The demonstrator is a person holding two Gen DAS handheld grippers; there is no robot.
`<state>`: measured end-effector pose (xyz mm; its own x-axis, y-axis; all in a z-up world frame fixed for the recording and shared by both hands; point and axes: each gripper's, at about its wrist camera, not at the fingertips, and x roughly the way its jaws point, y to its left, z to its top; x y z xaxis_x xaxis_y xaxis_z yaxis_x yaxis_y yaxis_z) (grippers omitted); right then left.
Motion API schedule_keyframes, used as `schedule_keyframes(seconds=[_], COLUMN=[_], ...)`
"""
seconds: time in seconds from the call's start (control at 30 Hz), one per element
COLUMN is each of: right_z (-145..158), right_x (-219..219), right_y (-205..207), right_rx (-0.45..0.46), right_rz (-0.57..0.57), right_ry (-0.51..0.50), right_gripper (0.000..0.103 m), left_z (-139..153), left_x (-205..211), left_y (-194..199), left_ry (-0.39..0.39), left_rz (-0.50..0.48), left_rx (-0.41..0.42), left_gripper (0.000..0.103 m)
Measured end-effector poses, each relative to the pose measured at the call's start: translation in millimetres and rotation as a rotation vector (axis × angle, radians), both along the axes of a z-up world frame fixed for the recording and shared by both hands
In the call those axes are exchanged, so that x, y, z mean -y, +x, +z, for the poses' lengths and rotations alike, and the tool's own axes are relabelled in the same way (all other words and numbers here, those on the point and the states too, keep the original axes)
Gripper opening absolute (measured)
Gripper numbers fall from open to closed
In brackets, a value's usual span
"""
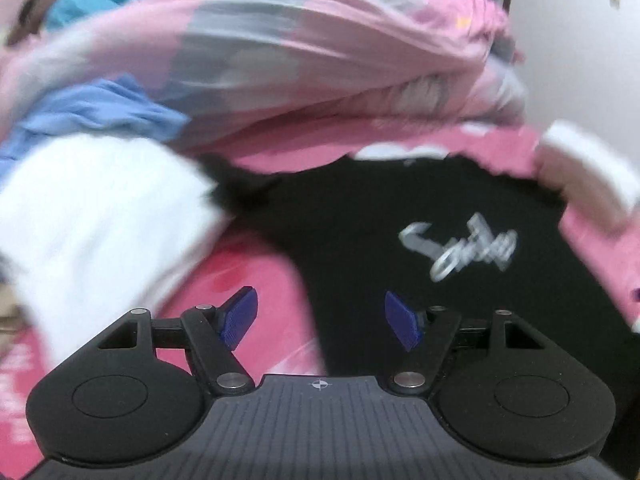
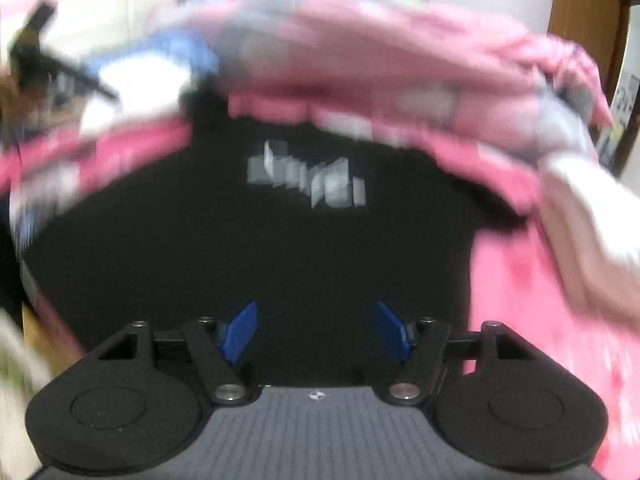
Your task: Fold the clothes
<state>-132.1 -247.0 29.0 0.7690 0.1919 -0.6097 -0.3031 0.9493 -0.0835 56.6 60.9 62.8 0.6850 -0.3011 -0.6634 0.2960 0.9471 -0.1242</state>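
Both grippers spread, nothing between pads: left gripper [image 1: 320, 320], right gripper [image 2: 316, 330]. Black shirt [image 2: 248, 256] flat on pink bedspread [image 1: 256, 276], just ahead of and below both, logo at far end. Right sits squarer over it; likely first grab.

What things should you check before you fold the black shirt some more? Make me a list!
1. Left gripper empty, jaws apart: ok.
2. Right gripper empty, jaws apart: ok.
3. Black shirt lying spread on the pink bed cover, silver print facing up: ok.
4. Shirt free of other clothes: not ok, the white garment lies at its left edge in the left wrist view.
5. Shirt edges and sleeves in sight for the next grab: cannot tell, both views are blurred.
6. Pink quilt heaped behind the shirt, clear of it: cannot tell.
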Motion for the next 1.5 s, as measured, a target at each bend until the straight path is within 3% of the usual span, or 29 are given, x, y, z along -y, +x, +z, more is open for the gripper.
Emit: schedule_keyframes(seconds=[0.13,0.23,0.3,0.33,0.43,0.5,0.6,0.67,0.77,0.87,0.93,1.03,1.1,1.2,1.3,1.5], right_z=[-7.8,-53.7,-79.8,-79.8,-67.2,-53.9,-26.5,-3.2,15.5,9.4,-12.1,-48.5,-65.5,-90.8,-93.0,-81.0], right_x=[-15.6,-27.3,-25.8,-21.6,-8.9,-3.0,-13.7,-32.4,-66.2,-110.4,-149.3,-217.7,-263.4,-315.8,-351.0,-397.1], right_y=[74.7,109.3,103.0,85.6,64.2,65.0,90.4,120.4,166.0,221.3,261.0,300.9,318.0,355.4,379.5,422.4], right_rx=[0.077,-0.028,-0.091,-0.036,-0.118,-0.19,-0.173,-0.091,-0.023,-0.069,-0.199,-0.34,-0.332,-0.292,-0.233,-0.308], right_rz=[0.01,-0.044,-0.057,-0.042,-0.032,-0.047,-0.06,-0.002,0.116,0.248,0.289,0.342,0.348,0.325,0.378,0.391], right_ry=[0.135,0.148,0.108,0.101,0.069,0.043,0.015,0.099,0.28,0.481,0.549,0.493,0.374,0.219,0.189,0.156], right_gripper=[0.078,0.078,0.078,0.078,0.079,0.079,0.079,0.079,0.076,0.059,0.046,0.043,0.044,0.044,0.045,0.044], left_z=[-30.5,-52.6,-58.7,-60.7,-62.5,-60.6,-52.4,-47.2,-43.0,-40.2,-36.7,-35.6,-42.4,-62.4,-81.4,-98.8], left_x=[27.0,25.7,13.2,6.2,-13.7,-22.4,-27.9,-32.5,-48.2,-71.1,-84.8,-100.1,-108.2,-120.2,-135.2,-162.6], left_y=[28.4,39.0,44.1,46.7,51.9,55.5,53.3,49.7,41.2,27.0,11.5,-4.2,-3.1,6.0,12.5,17.4], left_ry=[-0.058,-0.056,-0.047,-0.045,-0.051,-0.056,-0.076,-0.098,-0.14,-0.223,-0.293,-0.329,-0.342,-0.373,-0.417,-0.519], left_rz=[0.026,0.099,0.132,0.144,0.177,0.212,0.253,0.268,0.318,0.393,0.43,0.504,0.528,0.526,0.527,0.563], left_rx=[-0.011,-0.006,0.017,0.028,0.07,0.1,0.167,0.184,0.143,0.093,0.124,0.202,0.215,0.158,0.094,0.06], left_gripper=[0.071,0.07,0.07,0.07,0.07,0.07,0.07,0.07,0.07,0.067,0.068,0.069,0.069,0.069,0.069,0.068])
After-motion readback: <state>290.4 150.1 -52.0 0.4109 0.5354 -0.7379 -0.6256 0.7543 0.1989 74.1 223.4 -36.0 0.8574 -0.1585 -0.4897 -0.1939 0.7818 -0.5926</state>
